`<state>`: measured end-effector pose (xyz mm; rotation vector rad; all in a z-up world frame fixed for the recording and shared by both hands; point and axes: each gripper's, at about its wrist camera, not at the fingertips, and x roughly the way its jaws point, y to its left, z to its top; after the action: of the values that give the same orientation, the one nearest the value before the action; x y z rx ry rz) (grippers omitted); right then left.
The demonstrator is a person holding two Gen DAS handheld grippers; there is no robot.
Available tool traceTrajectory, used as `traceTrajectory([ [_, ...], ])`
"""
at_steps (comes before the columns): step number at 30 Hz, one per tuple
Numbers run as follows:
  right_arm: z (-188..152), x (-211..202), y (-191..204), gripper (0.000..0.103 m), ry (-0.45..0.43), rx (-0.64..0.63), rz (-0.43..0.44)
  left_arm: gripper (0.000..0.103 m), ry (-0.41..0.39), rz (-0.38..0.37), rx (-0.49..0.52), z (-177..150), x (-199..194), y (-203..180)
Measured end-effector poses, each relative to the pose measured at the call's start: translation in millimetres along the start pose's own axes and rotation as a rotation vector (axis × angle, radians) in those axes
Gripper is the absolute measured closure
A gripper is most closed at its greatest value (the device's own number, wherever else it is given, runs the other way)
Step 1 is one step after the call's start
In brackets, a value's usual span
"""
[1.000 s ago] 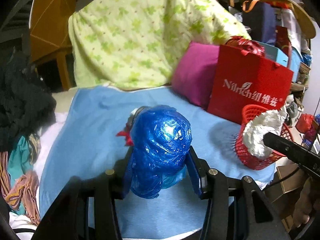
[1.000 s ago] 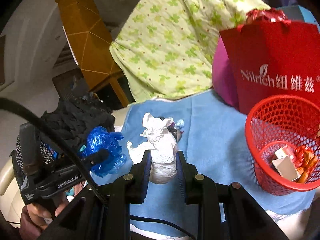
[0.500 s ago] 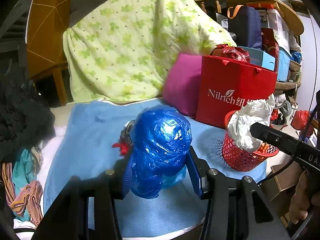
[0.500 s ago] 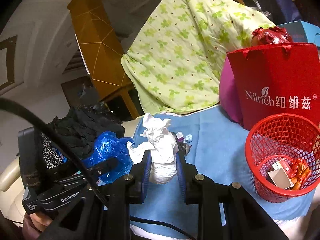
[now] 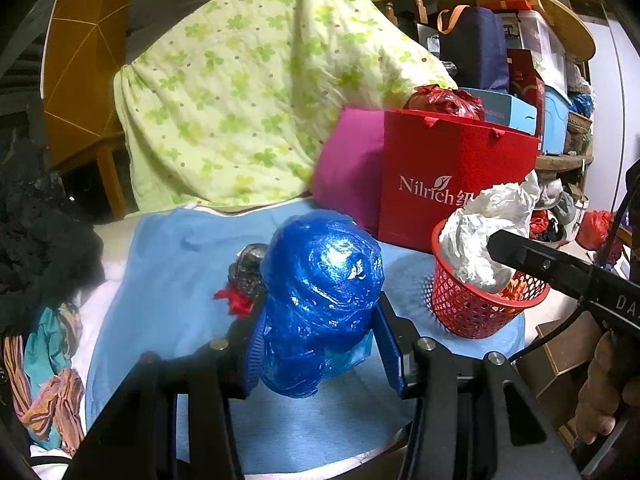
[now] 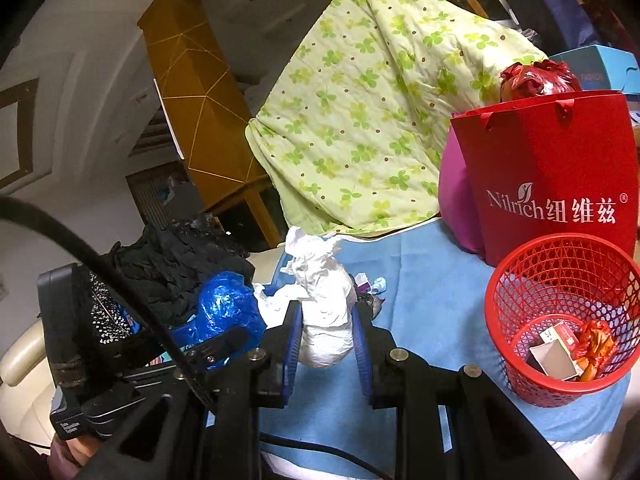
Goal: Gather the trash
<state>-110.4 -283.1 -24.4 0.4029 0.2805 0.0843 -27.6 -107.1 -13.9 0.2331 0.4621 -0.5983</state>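
Observation:
My left gripper (image 5: 320, 344) is shut on a crumpled blue plastic bag (image 5: 320, 300) and holds it above the blue cloth (image 5: 168, 280). My right gripper (image 6: 326, 340) is shut on a crumpled white paper wad (image 6: 324, 304). In the left wrist view the white wad (image 5: 484, 236) hangs over the red mesh basket (image 5: 464, 312). The basket (image 6: 560, 264) holds a small box and orange wrappers (image 6: 592, 344). More small trash (image 5: 246, 268) lies on the cloth behind the blue bag.
A red paper bag (image 5: 452, 184) and a magenta cushion (image 5: 348, 168) stand behind the basket. A green-patterned quilt (image 5: 248, 92) drapes at the back. Dark clothes (image 5: 40, 248) pile at the left. Shelves with boxes (image 5: 520, 92) stand at the right.
Both grippers have risen and pulled back with their loads. The right gripper carried the white wad over the basket's rim as seen from the left wrist.

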Motion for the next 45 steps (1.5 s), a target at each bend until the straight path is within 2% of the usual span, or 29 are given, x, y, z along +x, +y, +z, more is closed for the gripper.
traceTrajectory([
  [45, -3, -32, -38, 0.076, -0.054, 0.092, -0.032, 0.052, 0.064, -0.034, 0.074, -6, 14, -25],
])
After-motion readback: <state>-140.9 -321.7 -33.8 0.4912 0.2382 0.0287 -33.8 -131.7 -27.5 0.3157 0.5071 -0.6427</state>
